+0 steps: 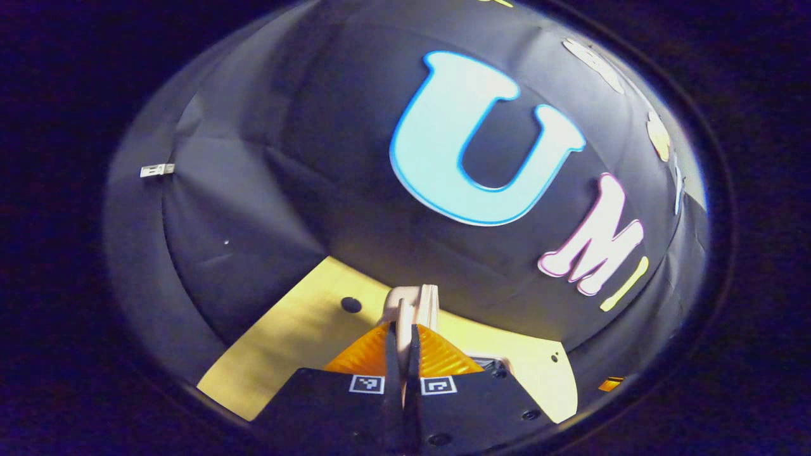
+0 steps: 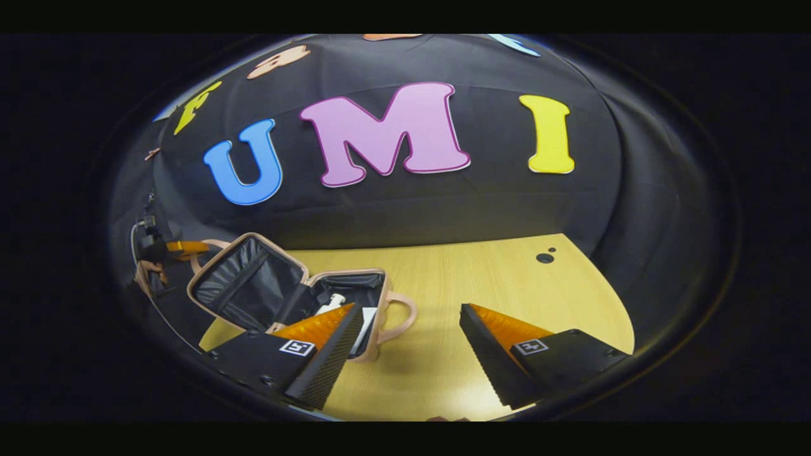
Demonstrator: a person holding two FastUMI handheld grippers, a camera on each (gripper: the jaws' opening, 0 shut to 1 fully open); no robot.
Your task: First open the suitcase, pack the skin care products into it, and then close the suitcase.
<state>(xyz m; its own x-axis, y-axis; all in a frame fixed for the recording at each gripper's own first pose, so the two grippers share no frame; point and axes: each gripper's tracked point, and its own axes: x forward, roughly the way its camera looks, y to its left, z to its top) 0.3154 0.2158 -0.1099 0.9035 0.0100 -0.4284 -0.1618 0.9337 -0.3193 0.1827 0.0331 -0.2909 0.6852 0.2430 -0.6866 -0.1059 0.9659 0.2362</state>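
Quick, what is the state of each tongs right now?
Left tongs: closed on the suitcase lid's edge.
Right tongs: open, holding nothing, above the table beside the open suitcase.

Black cloth wall (image 2: 405, 209) fills the upper and middle frame in both views, creased, with fold lines at left in the left gripper view. Light wood-grain table (image 2: 443, 278) occupies the lower centre of the right gripper view, with a dark round hole (image 2: 544, 258) at its right far edge. Lighting is dim at the frame edges, brighter on the tabletop.
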